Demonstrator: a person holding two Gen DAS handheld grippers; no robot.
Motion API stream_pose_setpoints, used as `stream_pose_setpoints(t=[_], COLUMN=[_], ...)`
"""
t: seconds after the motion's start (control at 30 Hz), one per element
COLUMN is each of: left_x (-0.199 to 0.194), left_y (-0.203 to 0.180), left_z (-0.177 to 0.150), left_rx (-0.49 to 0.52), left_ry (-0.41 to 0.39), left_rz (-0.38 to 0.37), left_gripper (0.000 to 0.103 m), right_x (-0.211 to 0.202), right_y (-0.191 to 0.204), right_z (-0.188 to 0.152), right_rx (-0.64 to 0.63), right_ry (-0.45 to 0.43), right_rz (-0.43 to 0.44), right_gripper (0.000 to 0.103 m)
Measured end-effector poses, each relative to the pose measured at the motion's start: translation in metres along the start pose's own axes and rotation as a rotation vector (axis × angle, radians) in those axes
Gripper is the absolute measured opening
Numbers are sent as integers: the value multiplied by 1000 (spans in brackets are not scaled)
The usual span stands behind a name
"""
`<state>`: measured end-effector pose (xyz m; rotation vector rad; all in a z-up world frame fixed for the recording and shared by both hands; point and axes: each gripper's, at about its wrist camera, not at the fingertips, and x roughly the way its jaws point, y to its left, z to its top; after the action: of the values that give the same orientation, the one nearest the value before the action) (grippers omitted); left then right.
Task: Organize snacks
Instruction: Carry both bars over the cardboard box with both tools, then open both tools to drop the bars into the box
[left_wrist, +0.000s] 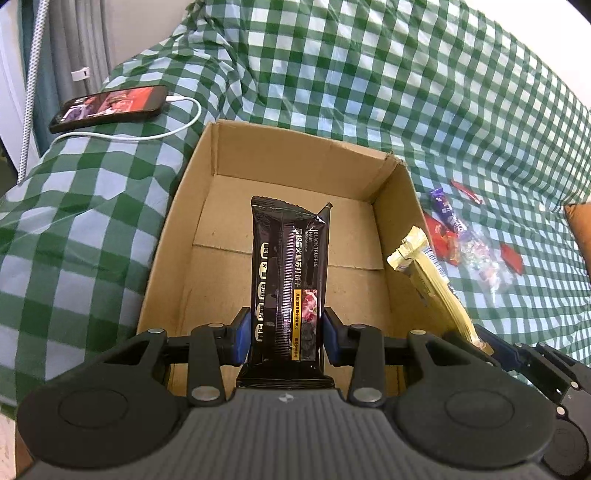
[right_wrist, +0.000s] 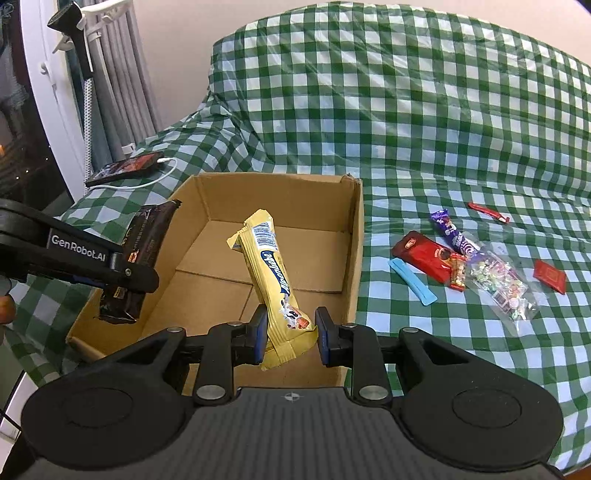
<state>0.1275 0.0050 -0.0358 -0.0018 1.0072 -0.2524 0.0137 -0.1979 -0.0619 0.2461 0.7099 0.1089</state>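
My left gripper (left_wrist: 286, 334) is clamped on the black cracker pack (left_wrist: 288, 273), held above the open cardboard box (left_wrist: 166, 236). My right gripper (right_wrist: 290, 334) pinches the yellow snack bar (right_wrist: 275, 280) over the same box, near its right wall. The remaining snacks (right_wrist: 461, 262) lie scattered on the green checked cloth (right_wrist: 406, 110) to the right of the box; a phone (left_wrist: 110, 107) lies on the cloth behind it.

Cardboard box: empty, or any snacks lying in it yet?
Empty. The cardboard box floor shows bare; the black packet and yellow packet hang above it in the left and right fingers.
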Motion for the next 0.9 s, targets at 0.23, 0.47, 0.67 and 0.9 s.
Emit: stream_pose_setpoints(t=[0.23,0.47,0.67,0.9], left_x=[27,50,66,74], left_y=[-5,-2,-2,-7], left_z=[12,25,32,34], left_rx=[27,50,74,161], left_ry=[28,46,43,-49], left_rz=[31,60,100,203], left_gripper=[44,44,44,103], right_x=[26,50,69,83], right_y=[-5,-4,-1,0], right_z=[5,11,15,23], right_rx=[15,29,35,55], right_ry=[28,46,58,33], right_rz=[-1,0,-7,-63], right_gripper=[29,29,29,75])
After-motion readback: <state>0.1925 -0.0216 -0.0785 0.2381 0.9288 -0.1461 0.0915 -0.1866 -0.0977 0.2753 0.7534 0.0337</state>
